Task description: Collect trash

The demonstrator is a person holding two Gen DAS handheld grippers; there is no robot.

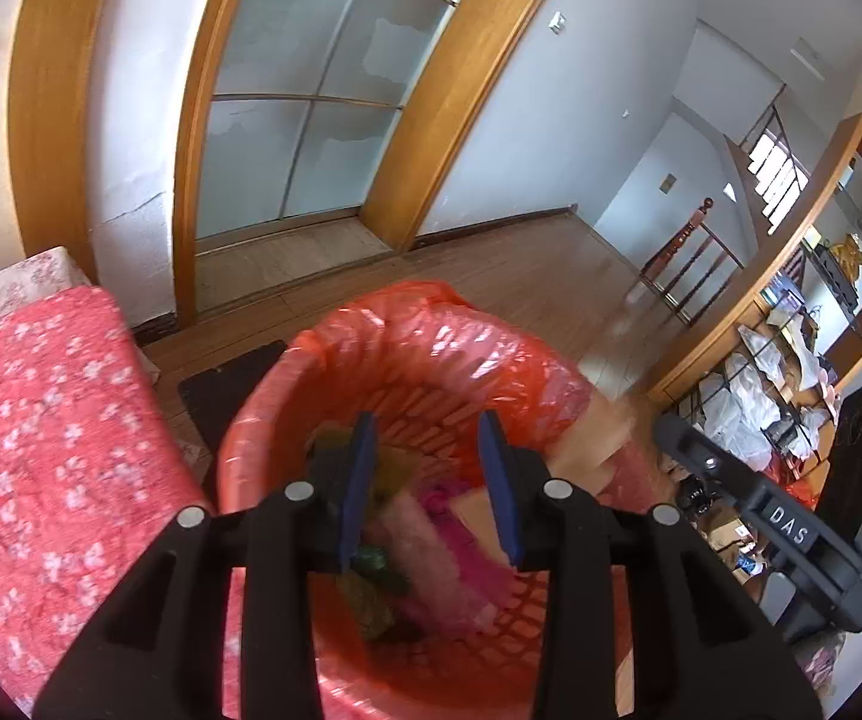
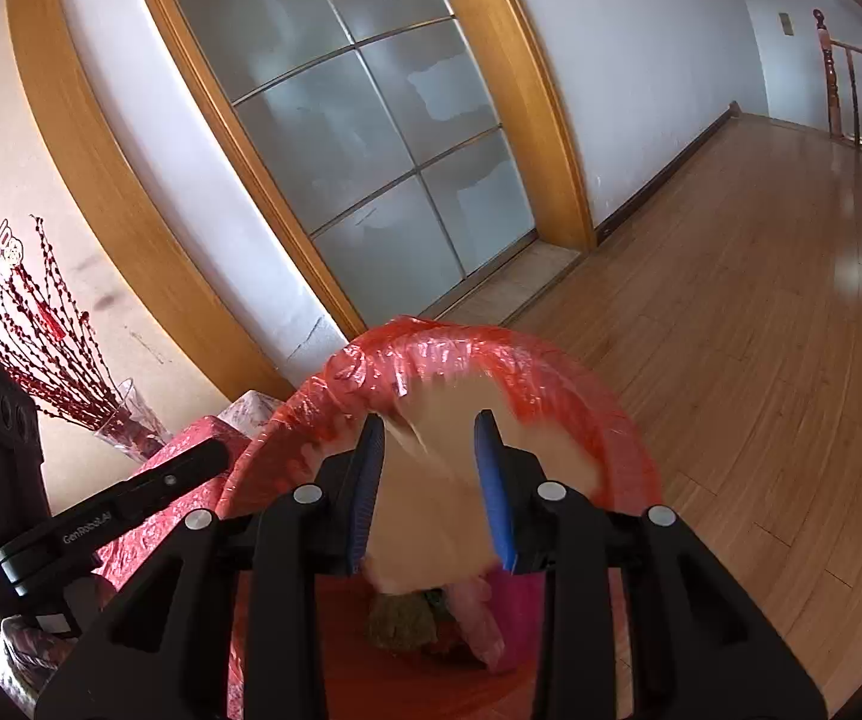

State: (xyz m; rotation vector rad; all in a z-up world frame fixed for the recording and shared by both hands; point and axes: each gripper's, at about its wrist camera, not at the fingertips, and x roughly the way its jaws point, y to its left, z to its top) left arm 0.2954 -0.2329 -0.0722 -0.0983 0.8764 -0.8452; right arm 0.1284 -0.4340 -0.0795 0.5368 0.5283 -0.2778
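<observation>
A red basket lined with a red plastic bag (image 1: 419, 330) stands on the floor; it also shows in the right wrist view (image 2: 431, 342). It holds pink, green and tan trash (image 1: 425, 546). My left gripper (image 1: 431, 480) is open over the basket, with nothing between its blue pads. My right gripper (image 2: 431, 486) is open above the basket's mouth. A blurred tan piece of cardboard (image 2: 431, 504) lies between and below its fingers, apart from the pads. That cardboard shows at the basket's right rim in the left wrist view (image 1: 592, 438).
A red floral cloth-covered surface (image 1: 41, 450) lies left of the basket. A frosted glass door in a wooden frame (image 2: 371, 138) is behind. A vase of red branches (image 2: 47, 324) stands at left. Cluttered shelves (image 1: 790, 360) are at right. Wooden floor (image 2: 760, 330) stretches right.
</observation>
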